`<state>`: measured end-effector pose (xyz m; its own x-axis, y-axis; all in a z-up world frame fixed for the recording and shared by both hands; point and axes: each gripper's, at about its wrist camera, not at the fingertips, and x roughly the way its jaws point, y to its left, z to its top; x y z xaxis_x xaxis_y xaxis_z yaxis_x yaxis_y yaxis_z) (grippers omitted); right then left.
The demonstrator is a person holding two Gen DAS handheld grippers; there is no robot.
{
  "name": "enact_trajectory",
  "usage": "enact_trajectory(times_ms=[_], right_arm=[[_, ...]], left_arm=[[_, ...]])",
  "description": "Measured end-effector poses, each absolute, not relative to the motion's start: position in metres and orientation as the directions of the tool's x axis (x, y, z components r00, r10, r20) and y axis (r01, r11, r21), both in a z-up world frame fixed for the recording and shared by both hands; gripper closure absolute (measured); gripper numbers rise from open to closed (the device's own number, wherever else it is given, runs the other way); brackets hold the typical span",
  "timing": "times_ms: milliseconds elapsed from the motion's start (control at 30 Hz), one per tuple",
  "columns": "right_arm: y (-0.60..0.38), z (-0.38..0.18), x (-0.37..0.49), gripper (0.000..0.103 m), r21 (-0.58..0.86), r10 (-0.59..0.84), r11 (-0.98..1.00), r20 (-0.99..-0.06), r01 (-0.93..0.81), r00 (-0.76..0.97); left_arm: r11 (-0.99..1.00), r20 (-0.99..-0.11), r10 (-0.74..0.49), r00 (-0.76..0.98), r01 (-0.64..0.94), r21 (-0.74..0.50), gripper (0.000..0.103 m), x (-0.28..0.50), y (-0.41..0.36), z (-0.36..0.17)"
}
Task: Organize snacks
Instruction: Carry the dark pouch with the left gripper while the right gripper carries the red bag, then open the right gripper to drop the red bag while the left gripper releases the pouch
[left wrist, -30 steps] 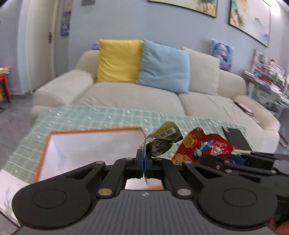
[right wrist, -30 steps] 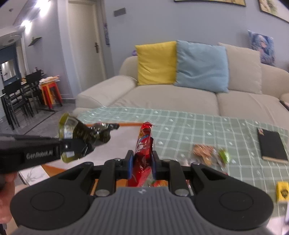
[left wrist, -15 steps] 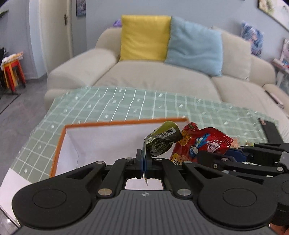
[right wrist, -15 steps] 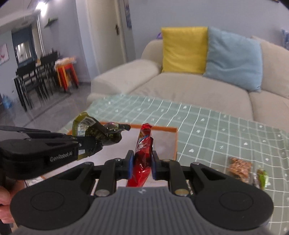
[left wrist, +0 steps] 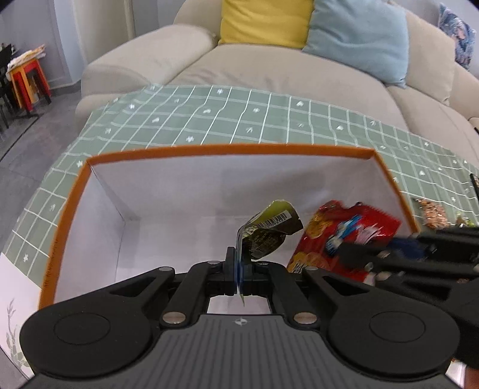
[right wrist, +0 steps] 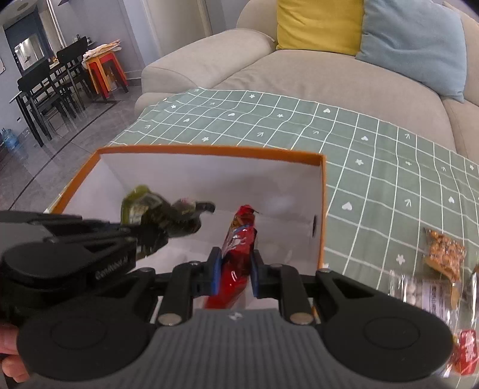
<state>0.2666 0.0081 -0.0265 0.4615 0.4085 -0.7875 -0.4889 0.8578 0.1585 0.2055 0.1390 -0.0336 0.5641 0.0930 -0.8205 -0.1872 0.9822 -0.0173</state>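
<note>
Left gripper (left wrist: 239,270): clamped tight on olive-green snack pouch (left wrist: 269,230), frame centre, above orange-rimmed box (left wrist: 233,149).
Right gripper (right wrist: 233,273): pinching red snack packet (right wrist: 239,248), lower centre.
Advice: release low inside, pouches apart, clear of the walls.

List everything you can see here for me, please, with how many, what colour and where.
Orange-rimmed white cardboard box: one, open, on the tablecloth.
Olive-green foil snack packet: one, held over the box.
Red plastic snack bag: one, held over the box beside the green one.
Loose snack packets: several, brown, clear and red, on the cloth right of the box.
Green checked tablecloth: one, covering the table.
Beige sofa: one, behind the table.
Cushions: one yellow, one light blue, on the sofa.
Dark dining chairs: several, far left.
Left gripper: black, shut on the green packet.
Right gripper: black, shut on the red bag.
</note>
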Motion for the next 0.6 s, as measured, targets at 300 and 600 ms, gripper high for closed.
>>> enact_trajectory(times_ms=[300,600], right_arm=[[0.019,-0.028,0.272,0.075,-0.038,0.303,0.854,-0.775,-0.519,0.555],[0.024,-0.021,0.258,0.056,-0.157,0.278,0.825,-0.722,-0.542,0.633]], left_arm=[[0.978,-0.845,0.062,0.531,-0.203,-0.056,0.103,0.218,0.138,-0.048],[0.972,-0.859,0.085,0.505,-0.232,-0.040,0.102,0.220,0.142,-0.051]])
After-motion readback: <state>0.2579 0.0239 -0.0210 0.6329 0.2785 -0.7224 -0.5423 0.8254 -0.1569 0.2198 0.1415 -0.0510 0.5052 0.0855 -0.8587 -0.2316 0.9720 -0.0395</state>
